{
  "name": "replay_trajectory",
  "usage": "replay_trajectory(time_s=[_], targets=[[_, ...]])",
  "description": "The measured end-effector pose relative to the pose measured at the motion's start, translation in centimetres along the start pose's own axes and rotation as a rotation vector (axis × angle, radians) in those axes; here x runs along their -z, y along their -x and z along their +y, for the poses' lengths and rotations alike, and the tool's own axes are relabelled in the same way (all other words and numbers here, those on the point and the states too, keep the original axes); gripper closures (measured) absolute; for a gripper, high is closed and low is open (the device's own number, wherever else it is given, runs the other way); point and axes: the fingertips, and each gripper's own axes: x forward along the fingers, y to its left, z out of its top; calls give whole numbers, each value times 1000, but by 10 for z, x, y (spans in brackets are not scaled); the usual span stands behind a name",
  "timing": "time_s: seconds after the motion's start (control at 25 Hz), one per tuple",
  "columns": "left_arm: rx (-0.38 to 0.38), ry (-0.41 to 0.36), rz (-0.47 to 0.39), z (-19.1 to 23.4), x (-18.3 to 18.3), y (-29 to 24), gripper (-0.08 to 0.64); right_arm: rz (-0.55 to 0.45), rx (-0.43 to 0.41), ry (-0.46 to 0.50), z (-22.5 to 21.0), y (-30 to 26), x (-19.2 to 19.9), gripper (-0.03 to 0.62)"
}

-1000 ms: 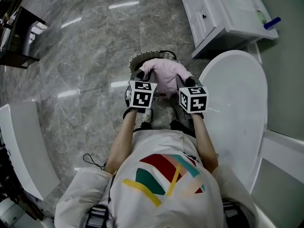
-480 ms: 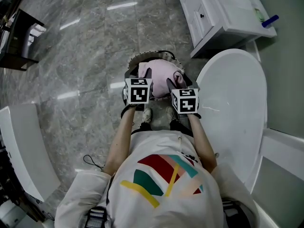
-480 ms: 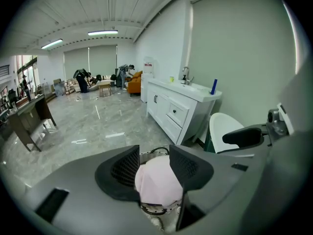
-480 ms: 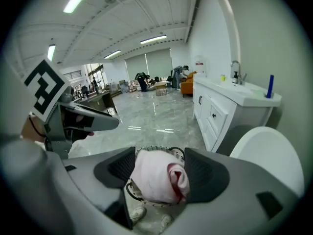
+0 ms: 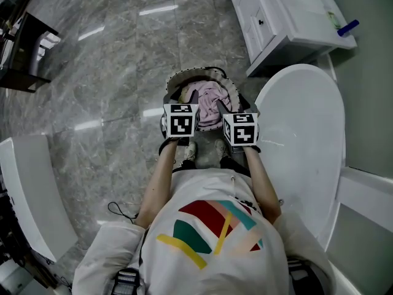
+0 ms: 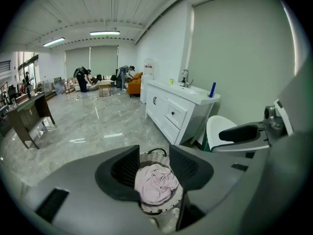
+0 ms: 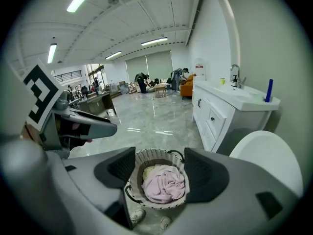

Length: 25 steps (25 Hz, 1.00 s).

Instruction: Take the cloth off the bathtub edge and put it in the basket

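Observation:
The pink cloth [image 5: 209, 97] lies crumpled inside the round woven basket [image 5: 184, 76] on the floor, just in front of the person's feet. Both grippers hover over the basket's near rim, side by side. My left gripper [image 5: 183, 98] is open; in its own view the cloth [image 6: 157, 182] shows below, between the spread pads, untouched. My right gripper [image 5: 229, 104] has its jaws opening wide, and the cloth [image 7: 164, 185] and basket [image 7: 156, 153] lie well beneath them with nothing held. The white bathtub [image 5: 307, 140] curves along the right.
A white vanity cabinet [image 5: 276, 17] stands at the back right beside the tub. The person's shoes [image 5: 187, 155] sit right by the basket. A dark table [image 5: 24, 48] is at the far left and a white panel [image 5: 27, 189] at the near left, on grey marble floor.
The cloth, held up between both grippers a second ago, has dropped into the basket. Both grippers have let go, opened, and drawn slightly closer together.

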Motion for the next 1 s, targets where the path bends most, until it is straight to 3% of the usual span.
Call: replay_trajectory(time_s=[0.32, 0.44, 0.56, 0.84, 1.0], targets=[[-1, 50, -39, 3, -18, 11, 390, -72, 12, 21, -1, 9, -28, 290], [14, 56, -92, 2, -42, 24, 421, -138, 0, 26, 3, 19, -56, 357], [10, 51, -178, 2, -71, 45, 498, -187, -35, 44, 11, 34, -87, 534], [-42, 12, -442, 0, -132, 120, 541, -394, -61, 101, 30, 96, -148, 571], [-48, -28, -499, -8, -140, 150, 541, -492, -51, 99, 39, 129, -163, 572]])
